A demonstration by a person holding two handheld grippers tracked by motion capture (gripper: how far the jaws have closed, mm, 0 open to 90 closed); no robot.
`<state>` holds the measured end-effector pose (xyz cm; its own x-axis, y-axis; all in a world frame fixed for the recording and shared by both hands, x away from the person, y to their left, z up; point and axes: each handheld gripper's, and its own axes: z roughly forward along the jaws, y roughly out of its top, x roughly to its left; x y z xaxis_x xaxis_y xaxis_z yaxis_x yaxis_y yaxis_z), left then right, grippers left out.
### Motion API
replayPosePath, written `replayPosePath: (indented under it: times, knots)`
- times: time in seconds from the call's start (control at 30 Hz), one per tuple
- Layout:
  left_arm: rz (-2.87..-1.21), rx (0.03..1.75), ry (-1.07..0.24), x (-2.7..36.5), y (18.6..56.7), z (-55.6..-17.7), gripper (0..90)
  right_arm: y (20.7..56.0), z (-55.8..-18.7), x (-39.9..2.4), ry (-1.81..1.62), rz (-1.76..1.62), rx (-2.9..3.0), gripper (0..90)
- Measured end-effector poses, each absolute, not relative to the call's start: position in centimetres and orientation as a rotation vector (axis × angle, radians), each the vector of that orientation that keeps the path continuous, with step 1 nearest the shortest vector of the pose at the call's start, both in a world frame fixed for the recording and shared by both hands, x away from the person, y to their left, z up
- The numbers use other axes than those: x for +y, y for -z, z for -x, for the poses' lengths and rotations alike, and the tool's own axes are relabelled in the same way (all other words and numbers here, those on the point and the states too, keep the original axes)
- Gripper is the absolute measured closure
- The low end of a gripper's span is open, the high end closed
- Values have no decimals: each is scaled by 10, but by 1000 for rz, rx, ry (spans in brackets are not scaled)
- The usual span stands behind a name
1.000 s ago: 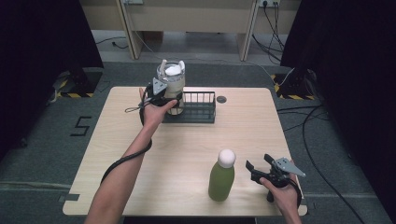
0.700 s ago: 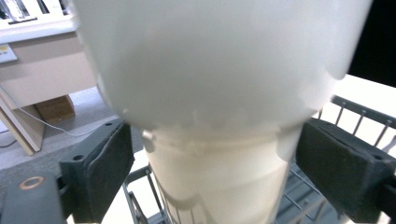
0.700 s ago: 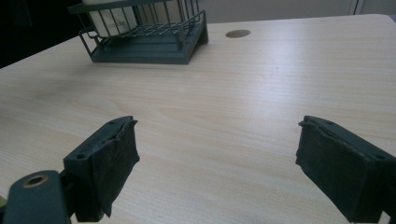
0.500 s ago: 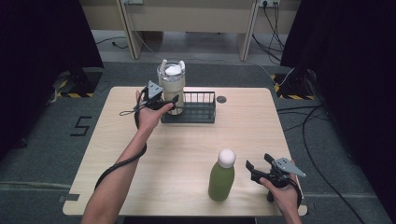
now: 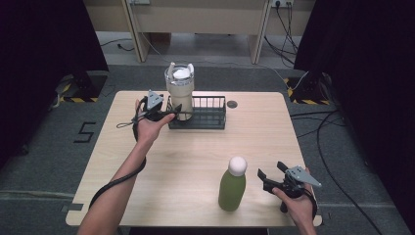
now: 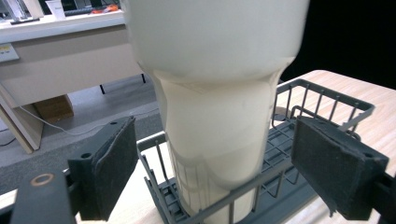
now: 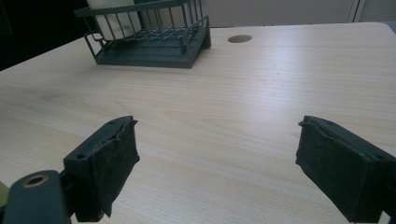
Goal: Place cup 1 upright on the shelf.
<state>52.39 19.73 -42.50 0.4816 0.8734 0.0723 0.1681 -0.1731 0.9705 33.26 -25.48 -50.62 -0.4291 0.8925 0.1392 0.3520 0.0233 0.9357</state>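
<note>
**Cream tumbler upright in the wire rack, both grippers released**

In the high view, a light wooden table [image 5: 195, 161] fills the middle of the frame. A dark grey wire rack [image 5: 205, 115] sits in the upper middle of the tabletop, and a tall cream tumbler [image 5: 179, 93] stands upright in the rack's left end, its white lid facing the camera. Just right of the rack a small round grommet hole [image 5: 232, 104] marks the tabletop.

The left gripper [image 5: 169, 110] is at the upper left of the table, just left of the rack, held in the person's left hand [image 5: 149, 127], with its cable looping down along the forearm toward the bottom edge. In the left gripper view its 2 black padded jaws stand wide apart at the lower left and lower right of the frame, with the tumbler [image 6: 215, 116] rising between them and touching neither pad; the gripper is released. The tumbler's narrower base sits behind the rack's near bars [image 6: 299, 140].

A green bottle [image 5: 231, 186] with a round white cap stands in the lower middle of the high view. Just to its right, apart from it, the right gripper [image 5: 271, 172] is held in the right hand [image 5: 296, 205] near the lower right table edge. The right gripper view shows its jaws spread wide over bare wood, grasping nothing, with the rack [image 7: 154, 37] at the upper left of that frame.
</note>
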Motion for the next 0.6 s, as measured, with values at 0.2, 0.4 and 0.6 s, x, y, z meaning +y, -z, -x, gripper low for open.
replayPosePath:
  times: [0.2, 0.4, 0.6]
  knots:
    - [-1647, 915, -820, 206, 428, -512, 142, 502, -328, -253, -1405, -1238, 1817, 125]
    - [-1649, 924, -822, 215, 432, -505, 142, 501, -325, -249, -1407, -1225, 1828, 125]
    - [-1645, 939, -828, 227, 433, -496, 142, 498, -322, -247, -1413, -1196, 1833, 125]
